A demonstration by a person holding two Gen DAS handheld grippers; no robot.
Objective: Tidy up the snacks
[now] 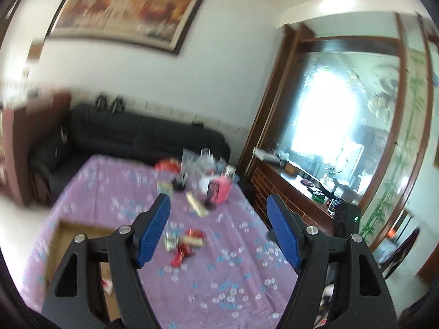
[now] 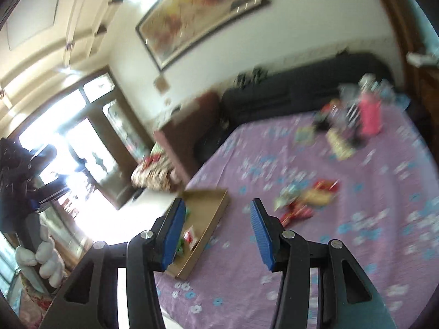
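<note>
Looking along the left gripper (image 1: 218, 205), its blue-padded fingers stand wide apart with nothing between them, held above a surface (image 1: 233, 274) covered in a purple cloth with pale flowers. Between and beyond the fingers lies a small heap of snack packets (image 1: 184, 244), red and pale wrappers, blurred. Farther off, a long pale snack bar (image 1: 196, 205) lies at a slant, and behind it stand a pink container (image 1: 221, 190) and a cluster of clear bags and jars too smeared to name. At the lower left a shallow cardboard box (image 1: 79, 235) sits on the cloth, partly hidden by the gripper's frame; something red and white shows inside it. A dark sofa (image 1: 142, 134) runs along the wall under a framed painting (image 1: 129, 5).

From the right wrist, the right gripper (image 2: 216, 208) is likewise spread and empty. Its left finger overlaps the cardboard box (image 2: 214, 216), which holds a red-and-white packet (image 2: 190, 235) and something green beside it. The heap of snack packets (image 2: 307, 200) lies on the cloth just to the right of the box, apart from it. The pink container (image 2: 370, 115) and the snack bar (image 2: 340, 142) sit at the far end, near the sofa (image 2: 301, 90).
</note>
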